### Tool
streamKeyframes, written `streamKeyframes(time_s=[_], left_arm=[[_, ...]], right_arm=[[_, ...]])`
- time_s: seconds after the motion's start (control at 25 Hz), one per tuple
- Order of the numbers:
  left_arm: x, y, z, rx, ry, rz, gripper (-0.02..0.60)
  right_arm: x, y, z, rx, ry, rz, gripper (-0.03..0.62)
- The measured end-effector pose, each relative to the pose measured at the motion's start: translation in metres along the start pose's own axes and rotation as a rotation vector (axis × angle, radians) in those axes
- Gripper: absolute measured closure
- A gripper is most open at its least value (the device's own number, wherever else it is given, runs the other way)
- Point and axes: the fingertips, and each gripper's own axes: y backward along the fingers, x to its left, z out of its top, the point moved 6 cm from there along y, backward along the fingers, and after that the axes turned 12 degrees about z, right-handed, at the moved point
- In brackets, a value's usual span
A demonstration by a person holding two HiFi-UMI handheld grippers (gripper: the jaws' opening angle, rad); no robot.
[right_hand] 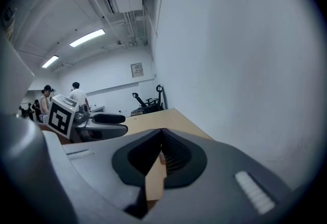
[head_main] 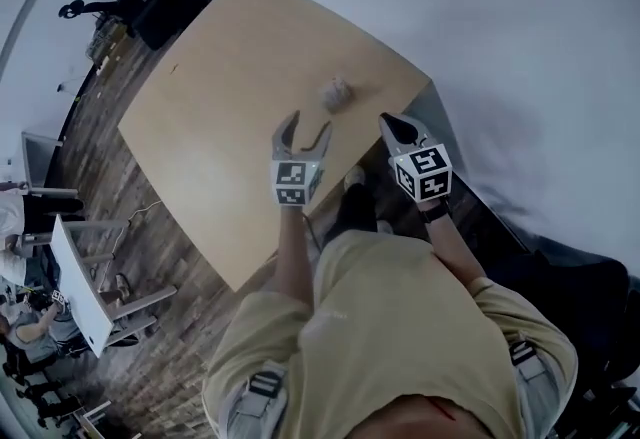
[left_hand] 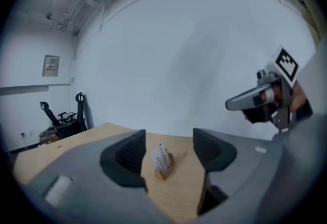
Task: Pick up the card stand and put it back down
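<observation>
Hovering above the wooden table (head_main: 210,137), the left gripper (head_main: 308,125) is holding its jaws wide apart, and nothing is sitting between the pads or being pressed by them. In the left gripper view the opening is framing the card stand (left_hand: 163,160), but the stand is standing further out on the table, apart from both jaws. It is resting upright on its small wooden base with pale cards slotted into it, toward the wall side of the table, ahead of both tools. To the right, the right gripper (head_main: 392,130) is hanging near the table's corner with its jaws closed together on nothing.

Several things are looking risky from here. If the left jaws are closing before they are fully astride the base, they are likely to be pinching only air or nudging the stand forward. A tip coming in low or off-centre is likely to be tipping the light stand over or sliding it toward the table's edge. Pads landing on the cards instead of the wooden base are probably going to be bending them or pulling them out of the slots. The right gripper is also sitting close enough that a sideways drift could be bumping the stand or the other tool.
</observation>
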Motion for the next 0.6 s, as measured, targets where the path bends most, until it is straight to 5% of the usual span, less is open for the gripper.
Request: streamKeyframes(time_s=[0.36, 0.48, 0.6], left_arm=[[-0.012, 0.087, 0.049, -0.169, 0.121, 0.046, 0.442], [0.000, 0.103, 0.062, -0.257, 0.177, 0.082, 0.513], [0.007, 0.112, 0.076, -0.342, 0.149, 0.174, 0.578]], right_arm=[[0.071, -0.003, 0.023, -0.063, 0.069, 0.102, 0.591], [0.088, -0.004, 0.031, -0.081, 0.116, 0.091, 0.591], [0.090, -0.006, 0.043, -0.095, 0.087, 0.040, 0.591]])
